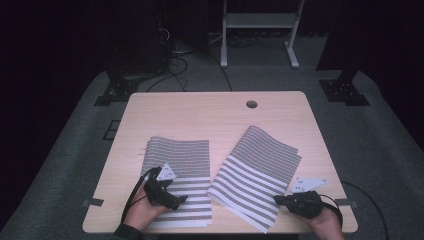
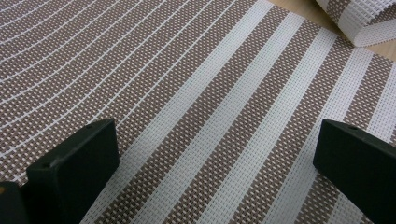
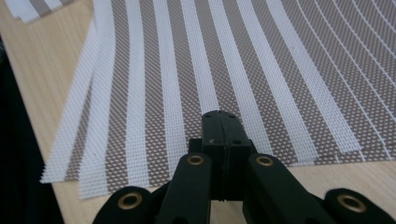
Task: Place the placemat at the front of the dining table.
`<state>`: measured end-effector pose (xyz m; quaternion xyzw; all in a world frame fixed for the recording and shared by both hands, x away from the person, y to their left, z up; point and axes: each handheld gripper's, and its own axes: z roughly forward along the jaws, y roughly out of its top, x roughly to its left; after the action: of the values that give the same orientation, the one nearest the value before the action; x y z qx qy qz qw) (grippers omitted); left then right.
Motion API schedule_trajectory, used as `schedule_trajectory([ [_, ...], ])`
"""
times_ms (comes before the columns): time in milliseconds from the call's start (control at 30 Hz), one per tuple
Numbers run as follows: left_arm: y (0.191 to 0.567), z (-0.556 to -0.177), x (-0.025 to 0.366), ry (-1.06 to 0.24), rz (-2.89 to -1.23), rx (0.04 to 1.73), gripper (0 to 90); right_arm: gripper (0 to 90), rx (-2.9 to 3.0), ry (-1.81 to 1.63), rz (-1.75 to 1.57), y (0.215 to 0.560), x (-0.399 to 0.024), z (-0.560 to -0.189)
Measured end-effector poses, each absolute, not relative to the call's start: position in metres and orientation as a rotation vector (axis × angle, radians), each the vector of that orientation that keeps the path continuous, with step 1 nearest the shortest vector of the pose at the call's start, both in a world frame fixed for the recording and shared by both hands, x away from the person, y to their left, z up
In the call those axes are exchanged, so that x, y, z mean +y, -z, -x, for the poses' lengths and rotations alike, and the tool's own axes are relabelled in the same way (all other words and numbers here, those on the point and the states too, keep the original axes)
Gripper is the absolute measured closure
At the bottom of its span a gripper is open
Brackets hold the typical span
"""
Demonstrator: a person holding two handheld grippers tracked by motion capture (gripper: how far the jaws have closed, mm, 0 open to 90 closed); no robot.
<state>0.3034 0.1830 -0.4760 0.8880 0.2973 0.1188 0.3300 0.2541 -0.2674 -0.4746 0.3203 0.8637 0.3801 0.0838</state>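
My right gripper [image 1: 278, 199] sits at the near edge of the right stack of striped placemats [image 1: 255, 172], its jaws pressed together; I can't tell whether a mat edge is caught between them. That stack lies angled on the wooden table [image 1: 200, 112], just right of the left placemat [image 1: 177, 175]. My left gripper [image 1: 181, 201] hovers over the left placemat's near half, jaws spread wide, nothing between them.

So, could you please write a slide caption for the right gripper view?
Right gripper, jaws closed together, at the near edge of a stack of striped woven placemats on a wooden table.
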Motion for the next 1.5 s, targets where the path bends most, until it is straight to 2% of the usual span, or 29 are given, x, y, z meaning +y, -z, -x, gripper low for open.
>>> schedule_trajectory([
  [467, 0.476, -0.303, 0.183, -0.312, -2.317, 0.776, 0.0, 89.8, 2.508, -1.077, -1.035, 0.476, -0.286, -0.271],
  [1333, 0.477, -0.303, 0.184, -0.312, -2.308, 0.776, 0.0, 89.6, 2.368, -0.969, -1.163, 0.474, -0.327, -0.328],
  [1500, 0.477, -0.303, 0.184, -0.313, -2.306, 0.774, 0.0, 80.1, 2.339, -0.991, -1.181, 0.471, -0.329, -0.324],
])
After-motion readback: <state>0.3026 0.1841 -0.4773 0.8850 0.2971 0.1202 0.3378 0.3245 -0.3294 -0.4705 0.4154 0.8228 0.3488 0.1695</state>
